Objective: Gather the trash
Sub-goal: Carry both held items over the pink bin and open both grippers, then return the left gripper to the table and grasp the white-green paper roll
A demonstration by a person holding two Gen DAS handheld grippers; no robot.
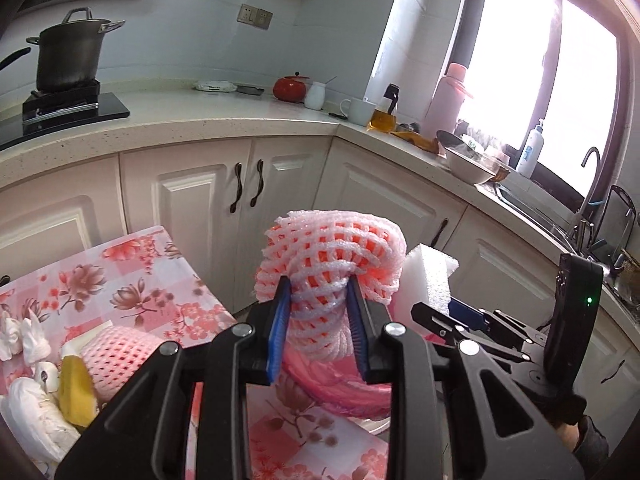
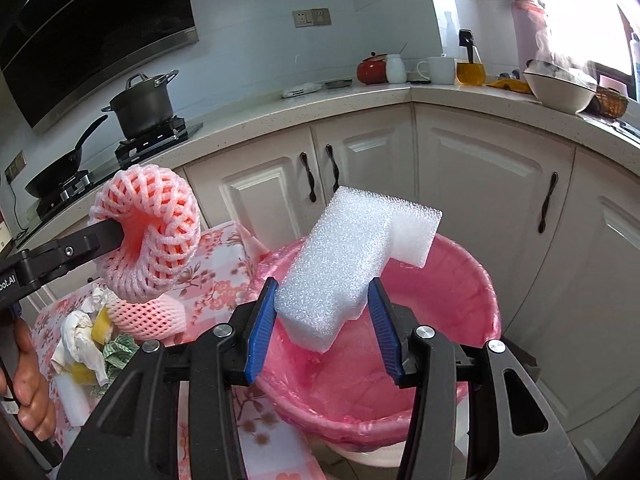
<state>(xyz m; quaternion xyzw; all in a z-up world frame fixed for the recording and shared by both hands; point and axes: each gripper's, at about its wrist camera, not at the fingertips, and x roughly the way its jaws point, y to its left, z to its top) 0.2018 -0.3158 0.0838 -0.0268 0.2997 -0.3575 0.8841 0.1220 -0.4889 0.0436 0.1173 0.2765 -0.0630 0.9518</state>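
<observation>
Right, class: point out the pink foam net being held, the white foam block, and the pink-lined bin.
pink foam net (image 1: pixel 320 268): left wrist view, netted middle.
white foam block (image 2: pixel 340 256): right wrist view, broad face.
pink-lined bin (image 2: pixel 486 288): right wrist view, right rim.

On my left feed the foam fruit net (image 1: pixel 328 256) looks soft and matt, a pink open mesh of spongy strands. A second net sleeve (image 1: pixel 120 350) on the table has the same puffy weave. The white foam block (image 2: pixel 352 256) on my right feed is coarse and porous, its surface sparkling with tiny open cells. The bin liner (image 2: pixel 452 280) is thin pink plastic film, wrinkled and faintly glossy. The tablecloth (image 1: pixel 132 280) looks like smooth, slightly shiny printed vinyl. The crumpled tissues (image 2: pixel 84 340) are soft matt paper. Both tools show matt black plastic arms, ribbed blue pads (image 2: pixel 262 328) and bright metal screws. The pot (image 1: pixel 70 58) is dull grey metal; the counter (image 1: pixel 200 120) is speckled polished stone.
</observation>
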